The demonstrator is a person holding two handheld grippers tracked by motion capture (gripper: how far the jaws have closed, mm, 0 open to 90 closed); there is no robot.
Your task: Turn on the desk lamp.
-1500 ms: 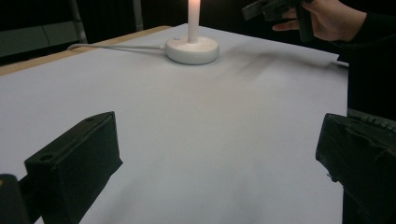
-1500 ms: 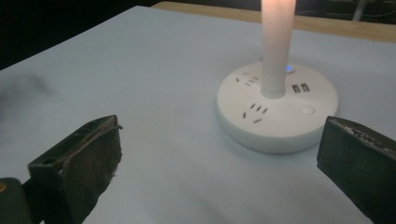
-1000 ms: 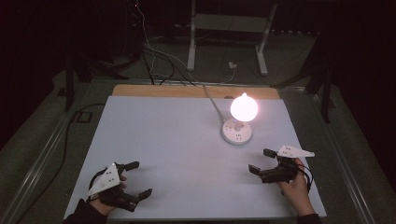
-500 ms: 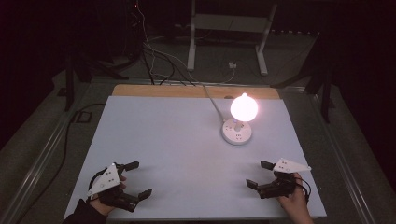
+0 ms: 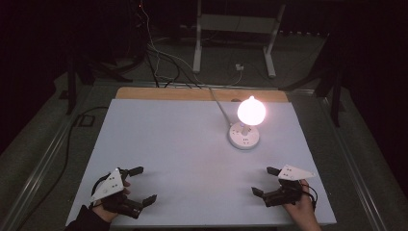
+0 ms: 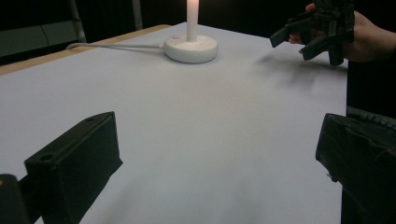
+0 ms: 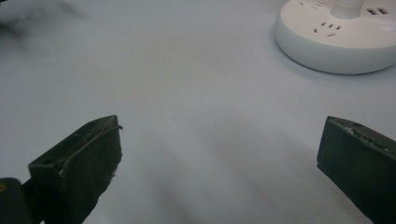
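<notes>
A lit bulb (image 5: 251, 111) glows on a round white socket base (image 5: 244, 136) at the right middle of the white table (image 5: 183, 144). My left gripper (image 5: 144, 185) rests open near the front left corner, nothing between its jaws. My right gripper (image 5: 264, 182) stands open near the front right, a little in front of the base, also holding nothing. In the left gripper view the base (image 6: 190, 47) lies far ahead and the other hand's gripper (image 6: 308, 35) hovers at upper right. The right gripper view has the base (image 7: 338, 39) at upper right, beyond the wide-apart jaws.
A white cable (image 5: 217, 102) runs from the base over the wooden back edge (image 5: 192, 94). Beyond the table are dark floor, loose cables (image 5: 159, 57) and a white stand's legs (image 5: 231, 38). The room is dark around the lamp.
My right gripper has drawn back toward the front edge, away from the lamp base. The left gripper has stayed in place.
</notes>
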